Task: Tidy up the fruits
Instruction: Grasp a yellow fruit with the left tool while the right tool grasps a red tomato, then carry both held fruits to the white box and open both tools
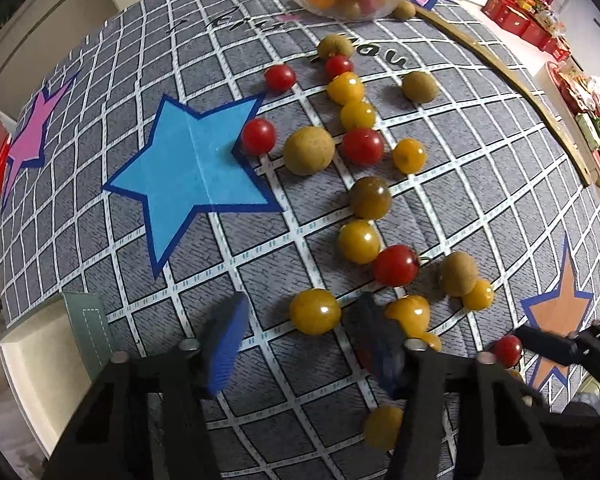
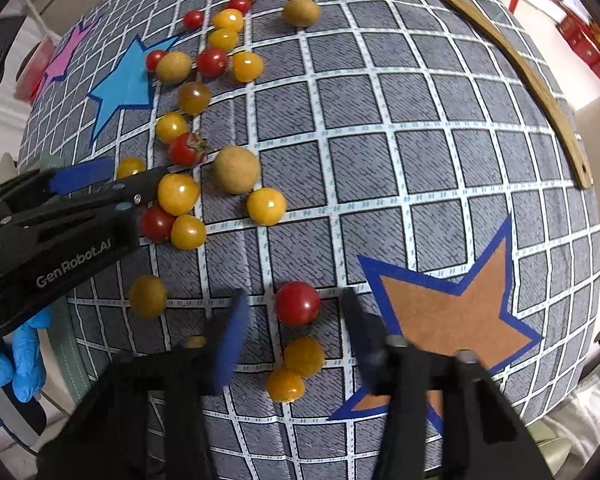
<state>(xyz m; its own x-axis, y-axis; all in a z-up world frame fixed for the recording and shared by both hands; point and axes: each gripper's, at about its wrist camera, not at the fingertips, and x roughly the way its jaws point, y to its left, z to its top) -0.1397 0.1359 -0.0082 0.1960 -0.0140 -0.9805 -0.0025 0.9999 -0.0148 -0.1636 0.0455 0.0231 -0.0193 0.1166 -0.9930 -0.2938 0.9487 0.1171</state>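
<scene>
Many small fruits lie scattered on a grey checked cloth: red cherry tomatoes, yellow cherry tomatoes and brown longans. My left gripper is open, its jaws on either side of a yellow tomato. My right gripper is open around a red tomato, with two yellow tomatoes just behind it. The left gripper also shows in the right wrist view, and the right gripper's tip in the left wrist view near a red tomato.
A glass bowl with oranges stands at the far edge. Paper stars lie on the cloth: blue, pink and orange. A wooden strip runs along the right. A longan sits mid-cloth.
</scene>
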